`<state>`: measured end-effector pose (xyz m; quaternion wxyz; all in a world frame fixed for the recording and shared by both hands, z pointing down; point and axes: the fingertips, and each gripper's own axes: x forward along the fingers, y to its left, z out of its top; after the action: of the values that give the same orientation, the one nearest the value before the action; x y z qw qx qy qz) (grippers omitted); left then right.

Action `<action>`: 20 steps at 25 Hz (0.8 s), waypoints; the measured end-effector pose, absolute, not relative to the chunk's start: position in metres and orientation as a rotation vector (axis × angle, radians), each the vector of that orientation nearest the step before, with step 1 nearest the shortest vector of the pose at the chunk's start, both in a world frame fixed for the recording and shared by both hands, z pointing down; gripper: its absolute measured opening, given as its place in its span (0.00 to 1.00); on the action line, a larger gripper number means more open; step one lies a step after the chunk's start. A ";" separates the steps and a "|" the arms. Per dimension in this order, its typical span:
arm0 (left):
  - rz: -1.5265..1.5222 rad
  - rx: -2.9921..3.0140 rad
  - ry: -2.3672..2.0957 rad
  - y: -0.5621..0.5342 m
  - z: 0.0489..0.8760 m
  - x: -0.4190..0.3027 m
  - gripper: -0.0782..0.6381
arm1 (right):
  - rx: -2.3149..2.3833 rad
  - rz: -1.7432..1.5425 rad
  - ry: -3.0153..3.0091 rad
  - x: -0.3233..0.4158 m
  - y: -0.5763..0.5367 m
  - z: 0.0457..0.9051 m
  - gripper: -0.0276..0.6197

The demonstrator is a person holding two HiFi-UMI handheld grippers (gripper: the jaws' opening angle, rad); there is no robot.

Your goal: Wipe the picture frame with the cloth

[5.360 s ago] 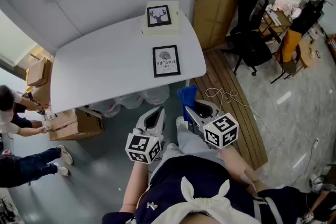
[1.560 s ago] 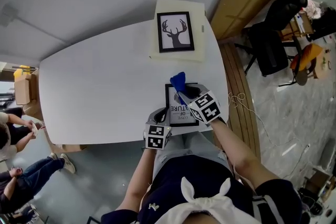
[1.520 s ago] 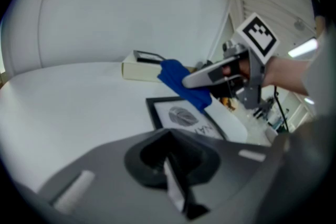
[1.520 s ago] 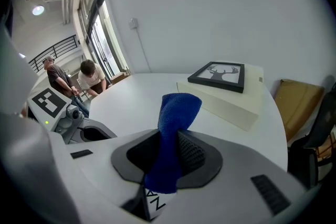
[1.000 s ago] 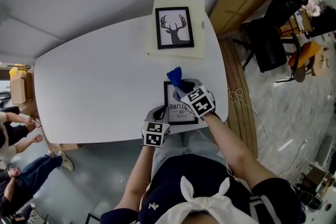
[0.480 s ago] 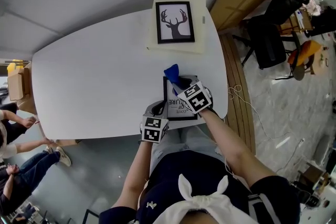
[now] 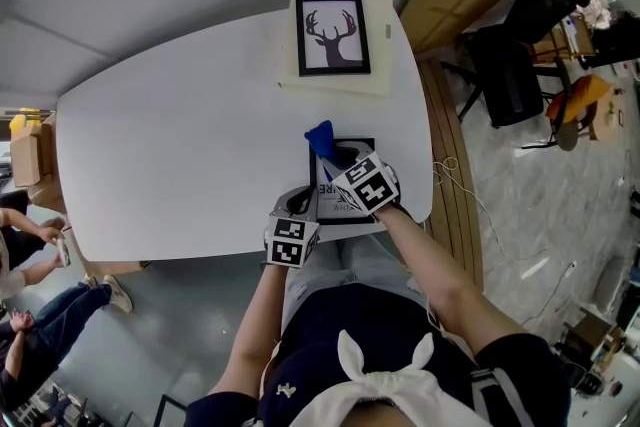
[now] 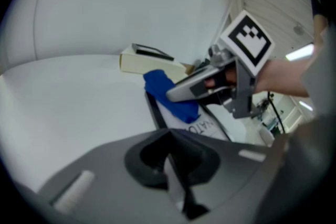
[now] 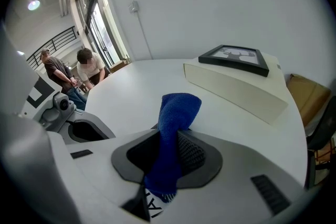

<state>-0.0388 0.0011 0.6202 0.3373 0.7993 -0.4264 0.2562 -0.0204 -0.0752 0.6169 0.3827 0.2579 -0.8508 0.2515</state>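
The right gripper (image 7: pixel 341 162) has slid the blue cloth (image 7: pixel 320 137) a little leftward since a second and a half ago, so the cloth now sits over the far left corner of the picture frame (image 7: pixel 335 208). Its jaws are clamped on the cloth, which stands up in a fold between them and hangs below them. The frame lies flat on the white table (image 7: pixel 180 155) near the person's edge, its printed lettering partly showing beneath the gripper. The left gripper (image 7: pixel 299 204) sits just beside the frame's near left side, jaws closed together with nothing between them. Further along the table, a second frame with a deer print (image 7: pixel 332 35) rests on a cream box (image 7: pixel 385 65)
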 end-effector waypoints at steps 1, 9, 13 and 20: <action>0.668 2.083 -1.113 0.001 0.620 -0.039 0.11 | 0.653 0.643 -2.170 -0.021 -0.074 0.617 0.18; 0.672 2.090 -1.128 0.002 0.621 -0.040 0.11 | 0.596 0.650 -2.180 -0.025 -0.055 0.618 0.18; 0.661 2.086 -1.134 0.001 0.621 -0.039 0.11 | 0.555 0.653 -2.186 -0.027 -0.045 0.619 0.18; 0.672 2.084 -1.150 0.000 0.620 -0.040 0.11 | 0.484 0.635 -2.188 -0.030 -0.031 0.619 0.18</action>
<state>-0.0403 0.0004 0.6205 0.3278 0.7961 -0.4393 0.2565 -0.0299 -0.0306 0.6190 0.3950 0.1909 -0.8630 0.2506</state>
